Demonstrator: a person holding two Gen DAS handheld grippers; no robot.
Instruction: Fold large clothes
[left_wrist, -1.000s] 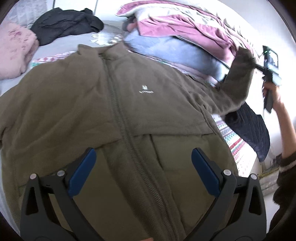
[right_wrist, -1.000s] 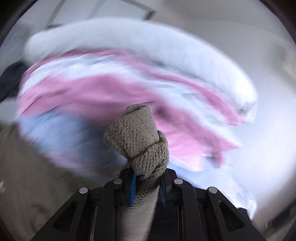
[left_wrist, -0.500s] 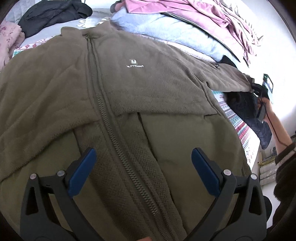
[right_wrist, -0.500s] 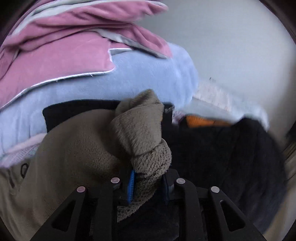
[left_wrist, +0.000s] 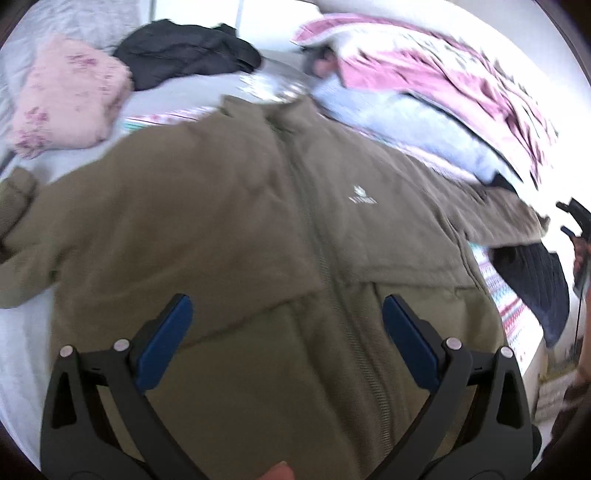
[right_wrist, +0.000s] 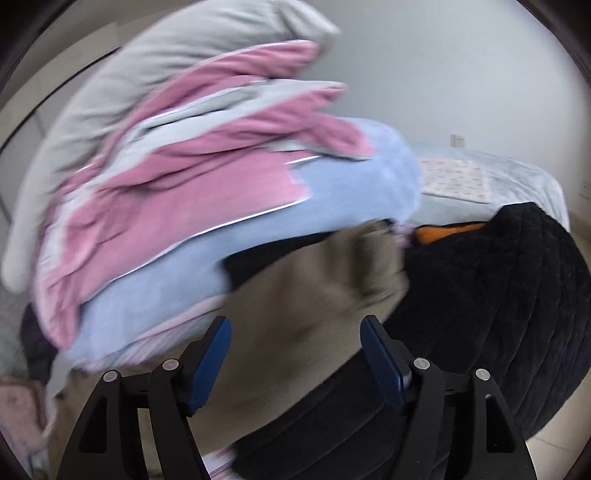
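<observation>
An olive-green fleece jacket (left_wrist: 229, 229) lies front up on the bed, zipper closed, collar far from me. My left gripper (left_wrist: 284, 332) is open and empty, hovering above the jacket's lower front. The jacket's right sleeve (left_wrist: 502, 221) stretches out to the right and lies on a dark quilted garment. In the right wrist view that sleeve's cuff (right_wrist: 332, 280) lies just ahead of my right gripper (right_wrist: 295, 350), which is open and holds nothing. The right gripper also shows at the far right of the left wrist view (left_wrist: 576, 221).
A pile of pink, grey and light-blue bedding (right_wrist: 184, 192) lies behind the jacket. A dark quilted garment (right_wrist: 498, 295) with an orange lining sits at the bed's right edge. A pink cushion (left_wrist: 66, 99) and a black garment (left_wrist: 184, 51) lie at the back left.
My right gripper has opened and let go of the sleeve cuff, which now lies on the dark garment. The left gripper has pulled back and risen, still open.
</observation>
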